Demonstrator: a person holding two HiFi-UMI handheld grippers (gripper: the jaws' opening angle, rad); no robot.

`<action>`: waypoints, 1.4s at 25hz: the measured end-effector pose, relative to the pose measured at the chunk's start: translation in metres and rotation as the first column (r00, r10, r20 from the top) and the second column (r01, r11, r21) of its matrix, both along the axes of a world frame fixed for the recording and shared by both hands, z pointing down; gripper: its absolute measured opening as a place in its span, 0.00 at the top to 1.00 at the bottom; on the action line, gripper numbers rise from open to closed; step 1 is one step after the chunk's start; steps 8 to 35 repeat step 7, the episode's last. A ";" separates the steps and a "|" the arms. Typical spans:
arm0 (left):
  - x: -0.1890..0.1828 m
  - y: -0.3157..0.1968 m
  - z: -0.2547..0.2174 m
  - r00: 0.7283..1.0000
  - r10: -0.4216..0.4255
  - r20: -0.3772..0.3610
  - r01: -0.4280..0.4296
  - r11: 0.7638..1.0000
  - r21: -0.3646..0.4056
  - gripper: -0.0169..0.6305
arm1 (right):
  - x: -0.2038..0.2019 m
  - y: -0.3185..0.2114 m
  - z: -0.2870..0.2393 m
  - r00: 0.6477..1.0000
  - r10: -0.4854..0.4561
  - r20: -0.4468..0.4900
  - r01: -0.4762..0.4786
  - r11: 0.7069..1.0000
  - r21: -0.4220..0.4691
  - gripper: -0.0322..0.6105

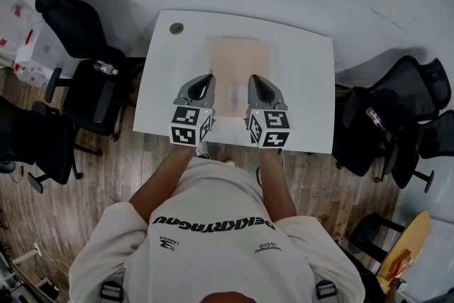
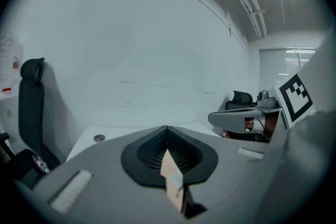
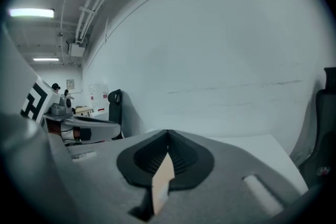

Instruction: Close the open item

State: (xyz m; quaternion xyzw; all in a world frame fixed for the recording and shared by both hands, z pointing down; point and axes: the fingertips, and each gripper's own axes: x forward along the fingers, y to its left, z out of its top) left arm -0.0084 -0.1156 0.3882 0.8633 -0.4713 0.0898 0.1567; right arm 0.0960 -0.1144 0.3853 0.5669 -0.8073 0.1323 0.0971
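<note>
A flat tan rectangular item (image 1: 240,71) lies in the middle of the white table (image 1: 305,81); I cannot tell from above whether it is open. My left gripper (image 1: 209,76) hovers over its left edge with the jaws shut and nothing in them. My right gripper (image 1: 253,79) hovers over the item's near right part, also shut and empty. In the left gripper view the left gripper (image 2: 167,127) has its jaws closed to a point, and only a tan sliver (image 2: 170,173) shows through the slit. The right gripper view shows the right gripper (image 3: 168,132) the same way, with a tan sliver (image 3: 163,181).
A round grommet hole (image 1: 176,28) sits at the table's far left corner. Black office chairs stand to the left (image 1: 78,32) and right (image 1: 397,103); a bottle (image 1: 105,67) lies on a left chair. A white wall is beyond the table.
</note>
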 end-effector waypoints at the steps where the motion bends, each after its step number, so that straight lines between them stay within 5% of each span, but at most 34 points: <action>1: 0.000 0.000 -0.001 1.000 -0.001 0.000 0.001 1.000 0.004 0.98 | 0.000 0.000 -0.001 1.000 0.001 0.001 -0.001 1.000 0.003 0.95; 35: 0.000 0.001 -0.004 1.000 0.010 -0.002 -0.010 1.000 0.021 0.98 | -0.003 0.000 -0.004 1.000 -0.003 0.014 0.003 1.000 0.011 0.95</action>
